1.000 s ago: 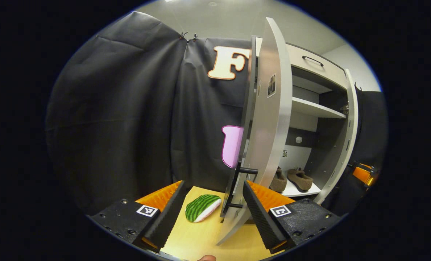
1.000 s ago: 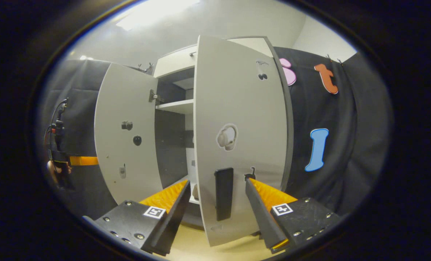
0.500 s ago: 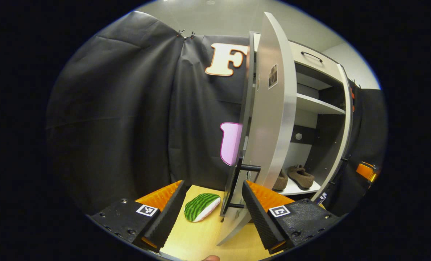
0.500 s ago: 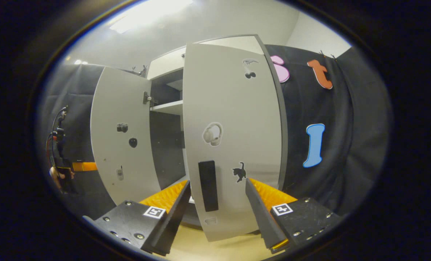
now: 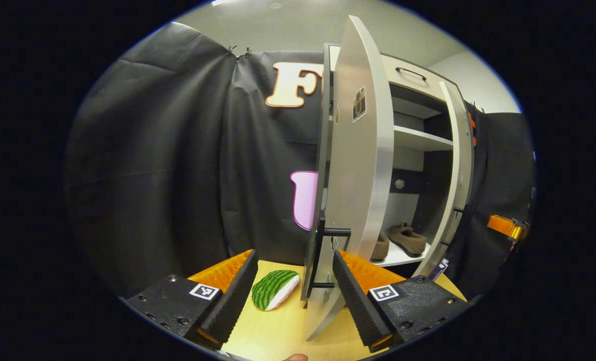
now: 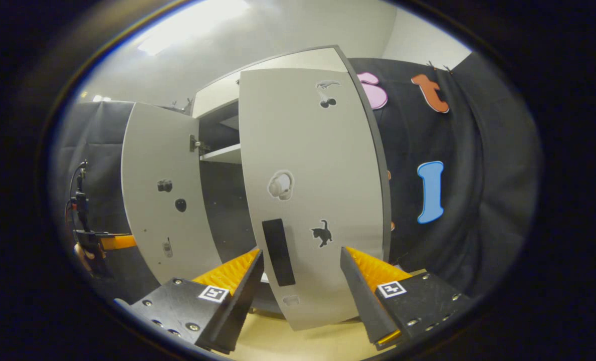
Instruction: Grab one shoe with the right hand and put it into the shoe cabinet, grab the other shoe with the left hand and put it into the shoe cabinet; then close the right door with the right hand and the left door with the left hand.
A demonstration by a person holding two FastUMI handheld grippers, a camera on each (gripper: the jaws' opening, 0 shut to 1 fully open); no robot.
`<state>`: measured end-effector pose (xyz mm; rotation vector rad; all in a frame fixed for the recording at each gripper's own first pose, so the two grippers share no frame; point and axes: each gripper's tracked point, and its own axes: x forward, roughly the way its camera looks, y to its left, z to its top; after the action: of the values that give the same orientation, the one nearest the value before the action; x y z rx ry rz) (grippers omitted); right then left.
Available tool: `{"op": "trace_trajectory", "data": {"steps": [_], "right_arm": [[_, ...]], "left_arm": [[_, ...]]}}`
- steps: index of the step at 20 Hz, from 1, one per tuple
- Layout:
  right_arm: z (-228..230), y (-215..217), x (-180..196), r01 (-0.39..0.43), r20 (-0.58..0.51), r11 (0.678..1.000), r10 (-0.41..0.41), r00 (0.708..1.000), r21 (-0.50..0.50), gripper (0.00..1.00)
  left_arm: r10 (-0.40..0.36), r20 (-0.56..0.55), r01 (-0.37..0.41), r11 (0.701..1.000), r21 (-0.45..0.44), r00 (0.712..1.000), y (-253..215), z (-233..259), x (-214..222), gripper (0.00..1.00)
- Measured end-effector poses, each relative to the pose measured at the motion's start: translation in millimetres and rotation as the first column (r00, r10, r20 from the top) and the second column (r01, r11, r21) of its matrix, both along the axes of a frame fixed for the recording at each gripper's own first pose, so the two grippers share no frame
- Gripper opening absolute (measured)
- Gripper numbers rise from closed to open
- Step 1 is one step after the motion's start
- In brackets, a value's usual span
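Both brown shoes [image 5: 407, 239] sit on the cabinet's bottom shelf [image 5: 395, 258]. Left claw [image 5: 290, 288] released, straddling left door's [image 5: 360, 165] edge; right claw [image 6: 298, 281] released before right door [image 6: 313, 190].

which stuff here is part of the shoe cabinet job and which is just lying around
Job: shoes, cabinet, left door, right door, left gripper, right gripper.
Lying about: watermelon toy on the table.

Brown shoes [image 5: 407, 239], green-striped cushion [image 5: 273, 289]
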<state>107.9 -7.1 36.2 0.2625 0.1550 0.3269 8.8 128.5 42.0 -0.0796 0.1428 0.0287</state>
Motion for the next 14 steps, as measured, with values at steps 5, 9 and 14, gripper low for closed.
{"op": "trace_trajectory", "data": {"steps": [5,9,14], "right_arm": [[0.3,1.8,-2.5,-0.001,-0.006,1.0,0.001,1.0,0.015,0.85],[-0.4,0.4,-5.2,0.006,-0.007,1.0,-0.006,1.0,0.013,0.92],[-3.6,-4.7,-9.8,0.025,-0.02,0.999,-0.025,0.999,0.025,0.92]], "left_arm": [[-0.037,0.002,0.037,0.999,0.003,0.999,-10.2,0.6,-0.2,0.93],[-0.069,0.002,0.069,0.998,0.005,0.998,-18.5,0.2,0.8,0.93],[-0.096,0.002,0.096,0.995,0.008,0.995,-25.4,1.1,1.9,0.93]]}}
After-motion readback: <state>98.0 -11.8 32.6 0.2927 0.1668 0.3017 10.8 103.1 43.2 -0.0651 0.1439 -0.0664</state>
